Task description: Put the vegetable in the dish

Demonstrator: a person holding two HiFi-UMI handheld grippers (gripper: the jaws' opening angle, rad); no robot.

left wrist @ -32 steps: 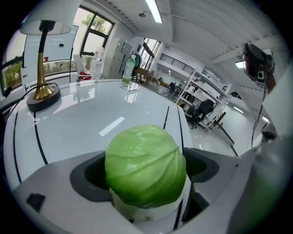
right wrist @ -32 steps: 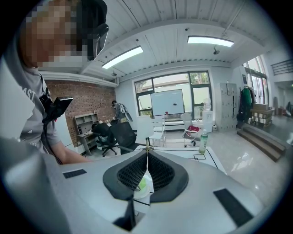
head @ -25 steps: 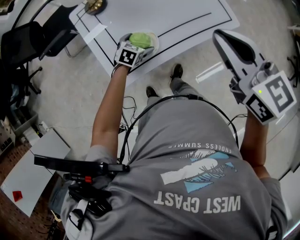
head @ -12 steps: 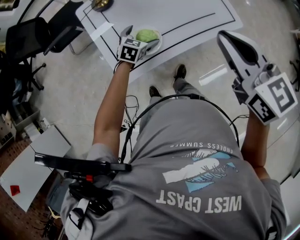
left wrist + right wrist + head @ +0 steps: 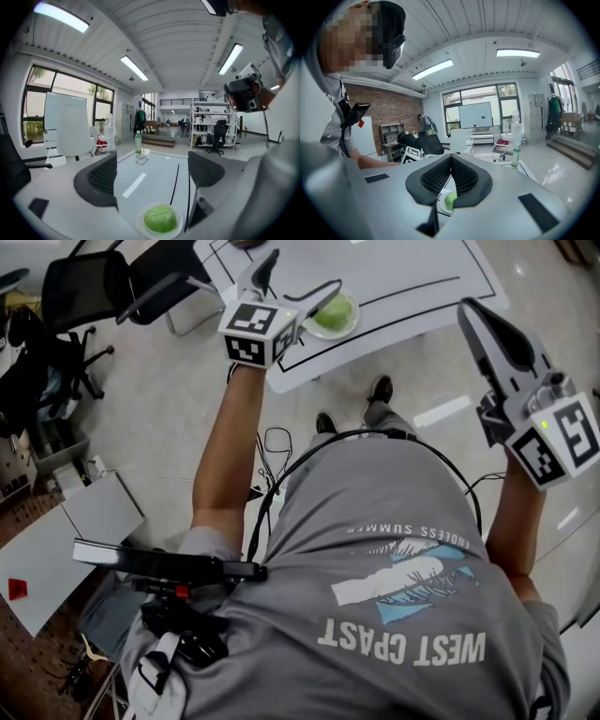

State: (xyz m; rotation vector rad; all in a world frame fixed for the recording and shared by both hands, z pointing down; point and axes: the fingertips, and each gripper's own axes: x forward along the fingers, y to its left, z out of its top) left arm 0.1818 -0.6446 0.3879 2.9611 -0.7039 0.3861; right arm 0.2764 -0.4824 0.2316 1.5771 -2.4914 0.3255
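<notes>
1. Left gripper view first: the left gripper has its fingers wide apart and just starting to close. Nothing is between them, only open air with the bench beyond.
2. Right gripper view: the right gripper has its fingers pressed together tip to tip on nothing. In the head view it hangs well off to the right, clear of the bench, much as it did a second ago.
3. The vegetable, a round green cabbage-like head, sits in the white dish. It lies below and ahead of the left fingers and apart from them. The dish stands near the bench's near edge.
4. Here is the change. A second ago, in the head view, the left gripper was down at the dish, hard up against the vegetable. Half a second ago it was easing back beside the rim. Now it is lifted up and away, and the vegetable has stayed put in the dish.
5. What that means, as I judge it: the release is done, the vegetable is where the task wants it, and the placement looks complete.
6. Only the pull-back remains. The head is round, so it could roll if nudged. It looks settled in the middle of the dish, though, and neither gripper is near enough to disturb it.
</notes>
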